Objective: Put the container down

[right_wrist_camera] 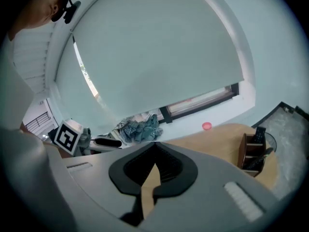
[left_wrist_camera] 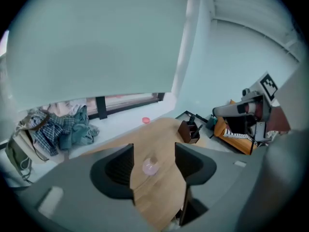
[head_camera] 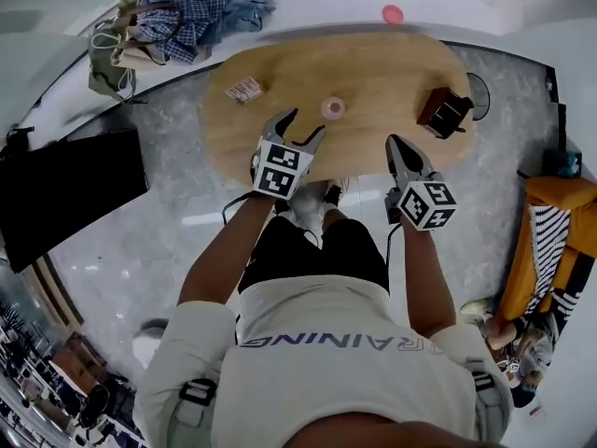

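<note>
A small round pink container [head_camera: 333, 108] stands on the oval wooden table [head_camera: 280, 73], near its middle. My left gripper [head_camera: 306, 124] hovers over the table's near edge, just short of the container, open and empty. In the left gripper view the container [left_wrist_camera: 150, 166] shows on the tabletop, far off in the gap of the left gripper [left_wrist_camera: 153, 151]. My right gripper [head_camera: 394, 144] is further right over the same edge, shut with nothing held. In the right gripper view the right gripper [right_wrist_camera: 155, 151] has its tips together.
A brown desk organizer [head_camera: 444, 112] stands at the table's right end and a small packet [head_camera: 244, 89] lies at its left. A heap of clothes [head_camera: 196, 12] and a pink disc [head_camera: 393, 13] rest on the window ledge. An orange seat [head_camera: 560, 241] is at the right, a black panel [head_camera: 65, 189] at the left.
</note>
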Available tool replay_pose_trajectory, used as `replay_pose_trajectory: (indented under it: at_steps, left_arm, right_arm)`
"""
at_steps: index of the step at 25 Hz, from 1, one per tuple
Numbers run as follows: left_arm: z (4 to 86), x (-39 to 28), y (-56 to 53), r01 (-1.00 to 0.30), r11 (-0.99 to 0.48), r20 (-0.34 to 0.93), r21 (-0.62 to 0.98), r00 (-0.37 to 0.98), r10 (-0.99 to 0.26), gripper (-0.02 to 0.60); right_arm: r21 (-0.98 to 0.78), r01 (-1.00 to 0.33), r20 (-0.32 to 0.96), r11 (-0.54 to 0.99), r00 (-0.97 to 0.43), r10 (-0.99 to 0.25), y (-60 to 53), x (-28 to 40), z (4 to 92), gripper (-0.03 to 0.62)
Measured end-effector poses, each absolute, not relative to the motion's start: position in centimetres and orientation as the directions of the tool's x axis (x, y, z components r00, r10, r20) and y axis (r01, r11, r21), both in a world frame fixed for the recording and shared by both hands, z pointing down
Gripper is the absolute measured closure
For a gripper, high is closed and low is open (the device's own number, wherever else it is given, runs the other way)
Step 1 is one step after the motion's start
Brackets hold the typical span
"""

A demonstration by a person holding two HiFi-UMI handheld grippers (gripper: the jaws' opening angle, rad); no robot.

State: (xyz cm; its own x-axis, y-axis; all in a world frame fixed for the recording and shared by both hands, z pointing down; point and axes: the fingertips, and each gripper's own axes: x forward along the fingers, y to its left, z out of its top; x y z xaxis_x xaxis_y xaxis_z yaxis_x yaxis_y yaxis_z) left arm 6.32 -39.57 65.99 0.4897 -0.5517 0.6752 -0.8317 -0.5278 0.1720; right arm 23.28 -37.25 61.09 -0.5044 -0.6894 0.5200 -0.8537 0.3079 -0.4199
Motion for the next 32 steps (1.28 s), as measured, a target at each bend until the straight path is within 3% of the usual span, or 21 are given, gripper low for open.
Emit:
replay_pose_trajectory:
  at_steps: [4,7,10,19,32]
  left_arm:
    - [58.1,4.0,-36.2,-0.815,-0.562,0.602,0.138,0.520,-0.606,0.400]
    - [52.2,1.6,-34.7,-0.819,-0.570,0.532,0.063,0.511,-0.675,0.539]
    - [47.3,-0.1,-33.8,-0.833,-0.553,0.462,0.033,0.503,-0.730,0.569]
    - [36.2,-3.7,-33.3,-0.849,-0.525,0.286,0.050,0.516,-0.807,0.578]
    - [35.4,-3.7,-34.9,-0.843,-0.531,0.273,0.082,0.531,-0.802,0.578]
  right_arm:
    - [-0.379,-0.858,0.451,0.348,-0.499,-0.739,-36.1,20.8,54.0,0.579]
    - [-0.346,-0.860,0.390,0.374,-0.494,-0.777,-35.3,19.0,49.2,0.579]
    - [-0.308,-0.861,0.323,0.404,-0.494,-0.807,-34.8,18.4,44.8,0.579]
    - [-0.195,-0.872,0.173,0.449,-0.481,-0.860,-35.0,16.1,34.7,0.579]
    - [-0.141,-0.879,0.173,0.456,-0.475,-0.863,-35.3,14.8,32.2,0.579]
